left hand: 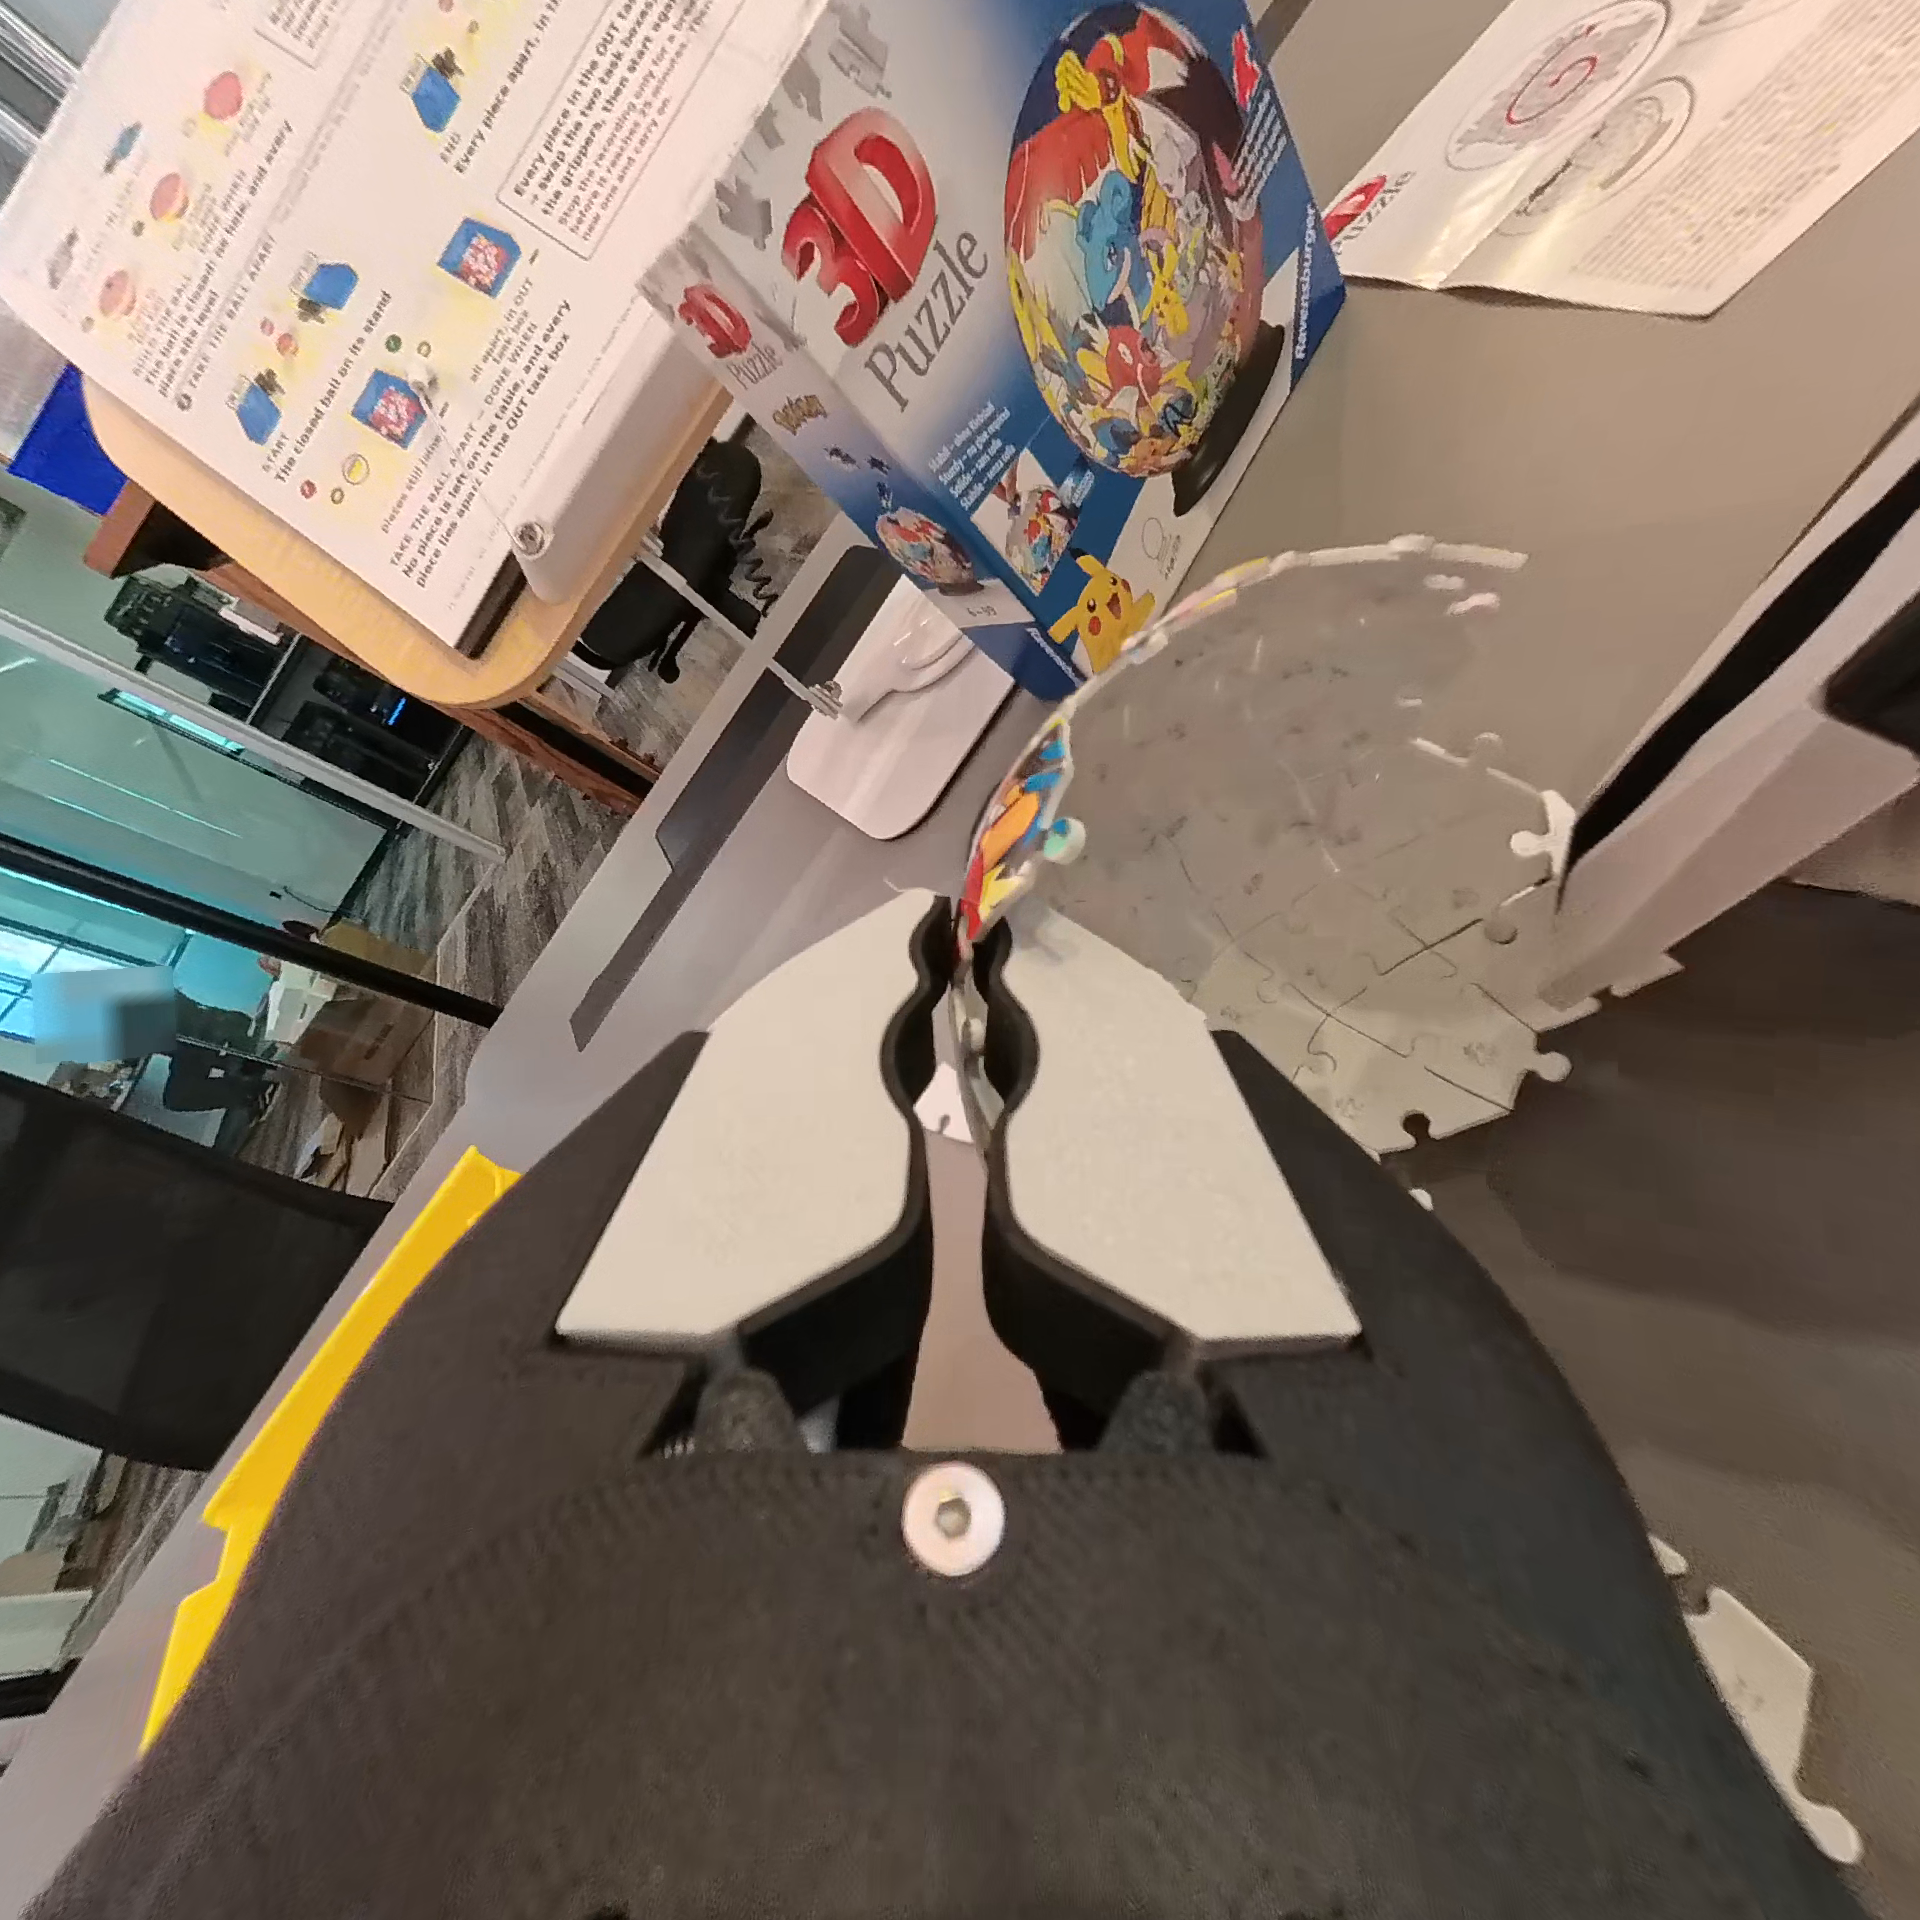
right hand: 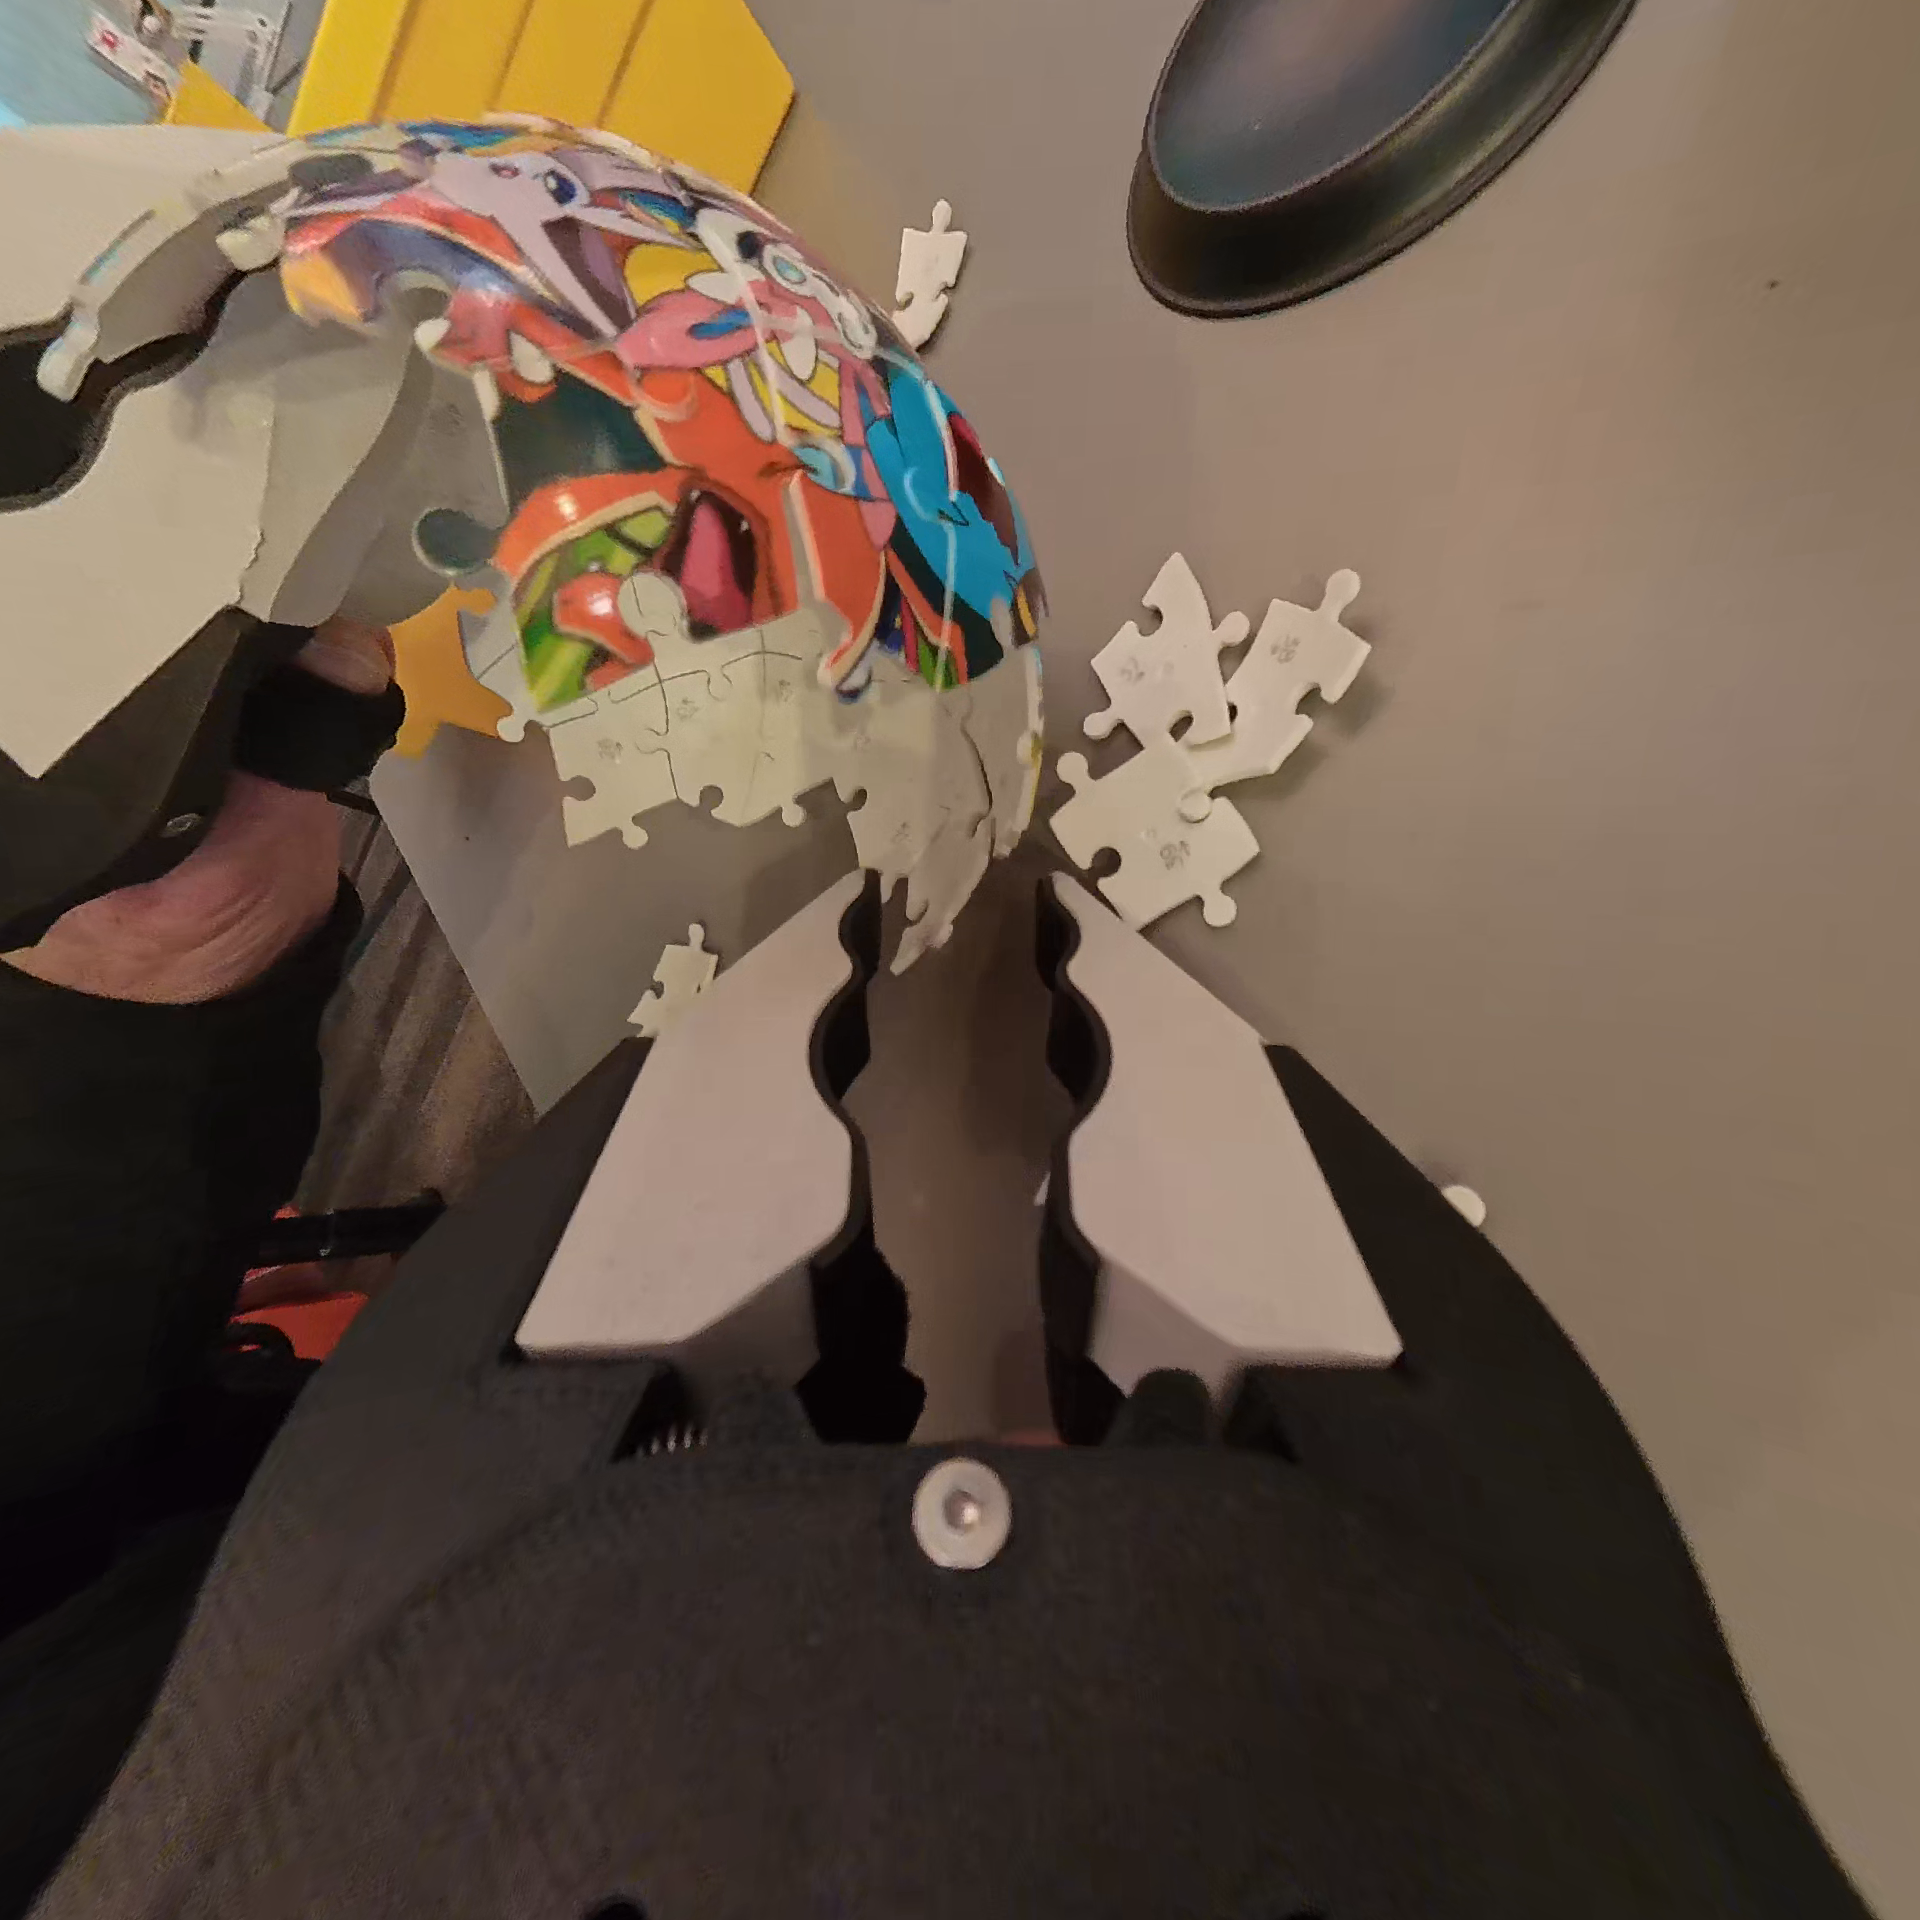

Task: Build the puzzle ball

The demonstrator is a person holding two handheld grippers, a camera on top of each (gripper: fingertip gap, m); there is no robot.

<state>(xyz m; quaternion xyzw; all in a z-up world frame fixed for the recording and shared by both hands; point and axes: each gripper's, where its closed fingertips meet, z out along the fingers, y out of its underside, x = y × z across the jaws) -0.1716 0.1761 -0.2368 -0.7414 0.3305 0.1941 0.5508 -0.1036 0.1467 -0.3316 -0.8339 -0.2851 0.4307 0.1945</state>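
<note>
Left gripper point(left hand: 966, 940) is clamped on the rim of the half-built shell point(left hand: 1299, 831); right gripper point(right hand: 956, 914) stands parted and empty. Assembly appears midway. Next, the right gripper likely fetches a loose piece point(right hand: 1153, 842) from the table point(right hand: 1558, 727).

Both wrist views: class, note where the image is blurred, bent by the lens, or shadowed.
Left wrist view: wide-angle bending curves the puzzle box; the instruction board is soft, and a mosaic patch sits at the left edge. Right wrist view: the partial ball is slightly smeared; loose pieces cast soft shadows on the grey table.
</note>
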